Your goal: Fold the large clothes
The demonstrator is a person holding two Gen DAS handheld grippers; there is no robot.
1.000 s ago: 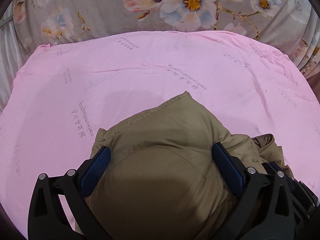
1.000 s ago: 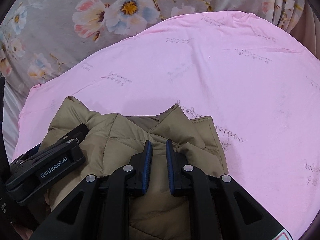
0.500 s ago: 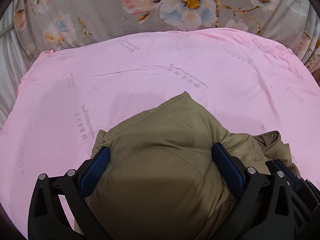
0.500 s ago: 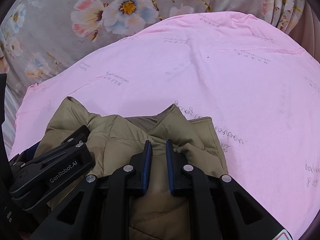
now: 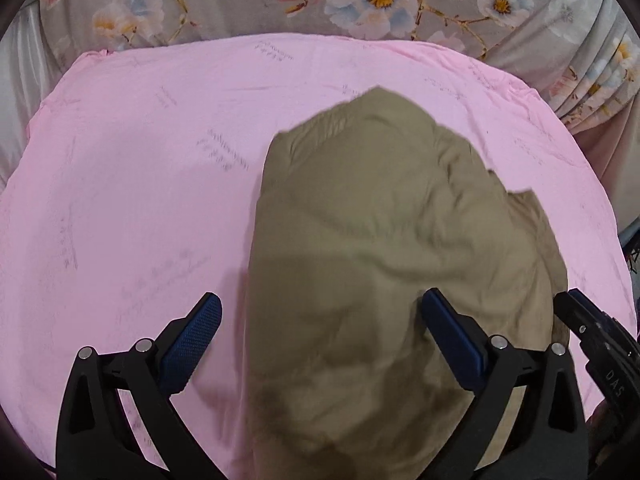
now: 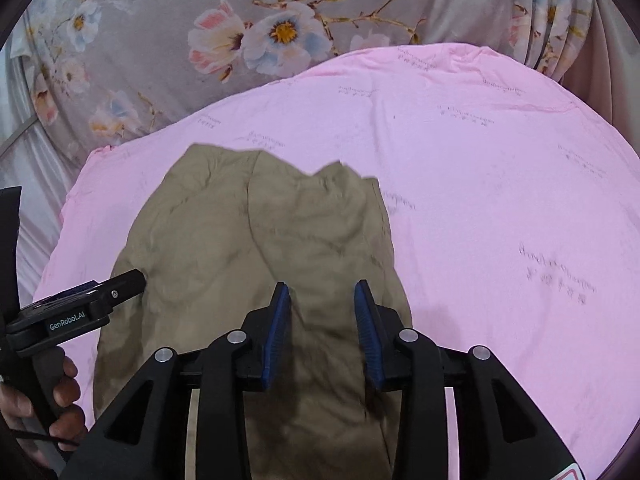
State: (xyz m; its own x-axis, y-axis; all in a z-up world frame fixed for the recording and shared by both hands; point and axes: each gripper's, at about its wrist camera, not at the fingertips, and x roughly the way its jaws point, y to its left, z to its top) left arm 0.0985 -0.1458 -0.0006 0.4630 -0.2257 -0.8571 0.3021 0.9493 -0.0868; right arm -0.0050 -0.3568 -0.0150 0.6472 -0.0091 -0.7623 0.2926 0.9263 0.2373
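Lying folded on the pink sheet (image 5: pixel 120 200), the khaki padded jacket (image 5: pixel 380 260) fills the centre and lower right of the left wrist view and the lower left of the right wrist view, a lumpy bundle with its far edge well short of the flowered grey cover (image 6: pixel 180 40) across the top of the frame. The left gripper (image 5: pixel 320 332) stands wide apart, one blue pad over bare sheet, the other above the jacket, neither pressing it. The right gripper (image 6: pixel 322 320) has just been opening; its blue pads are apart with jacket fabric showing loose between them. At the lower left of the right wrist view, a hand (image 6: pixel 60 400) holds the left tool's handle.
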